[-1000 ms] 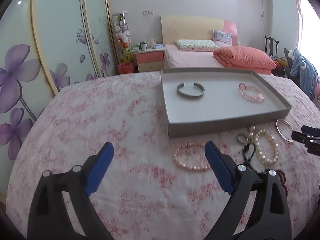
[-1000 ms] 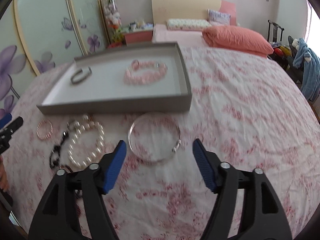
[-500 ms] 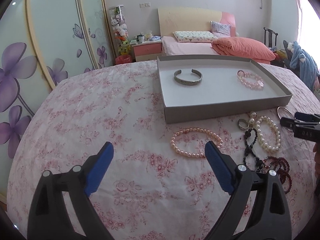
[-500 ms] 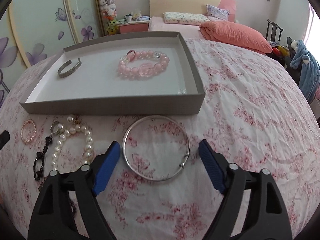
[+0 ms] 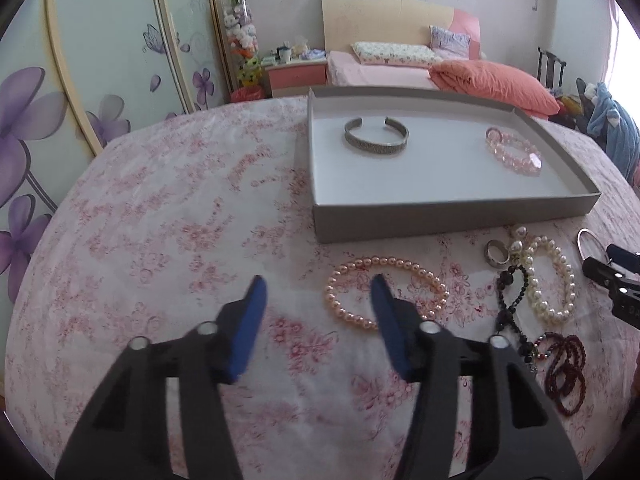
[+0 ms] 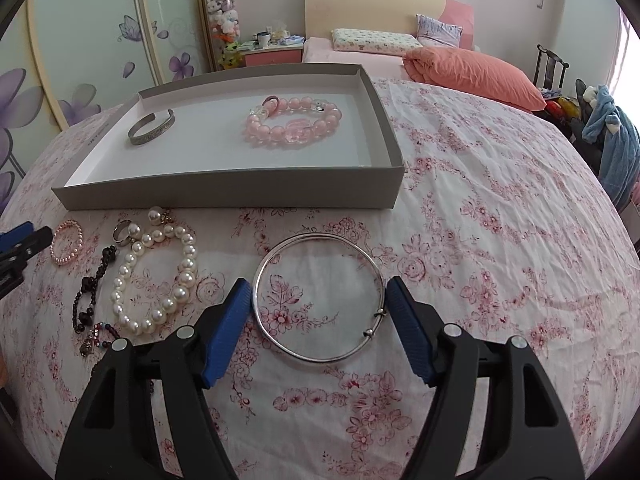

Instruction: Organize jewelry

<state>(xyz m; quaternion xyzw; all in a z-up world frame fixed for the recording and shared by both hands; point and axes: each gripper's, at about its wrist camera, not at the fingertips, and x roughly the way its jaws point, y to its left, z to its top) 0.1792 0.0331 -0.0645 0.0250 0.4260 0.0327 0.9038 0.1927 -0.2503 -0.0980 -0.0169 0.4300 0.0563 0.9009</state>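
Observation:
A pink pearl bracelet (image 5: pixel 404 268) lies on the flowered cloth in front of the grey tray (image 5: pixel 452 216). My left gripper (image 5: pixel 318 292) hangs over its left end with jaws closing. Its right pad overlaps the bracelet's left arc, and nothing is pressed between the pads. My right gripper (image 6: pixel 318 294) is low over a thin silver bangle (image 6: pixel 320 298) that lies flat. Its blue pads flank the bangle's rim very closely, and I cannot tell if they touch. The tray (image 6: pixel 232 192) holds a silver cuff (image 6: pixel 152 128) and a pink crystal bracelet (image 6: pixel 294 122).
Between the two grippers lie a white pearl bracelet (image 6: pixel 156 276), a ring (image 6: pixel 122 232), a black bead strand (image 6: pixel 90 284) and dark red beads (image 5: pixel 564 372). A bed, a nightstand and flowered wardrobe doors stand behind the table.
My left gripper's jaws have narrowed a lot, and it has dropped toward the pink pearl bracelet. The right gripper has come closer, so the bangle now sits between its pads.

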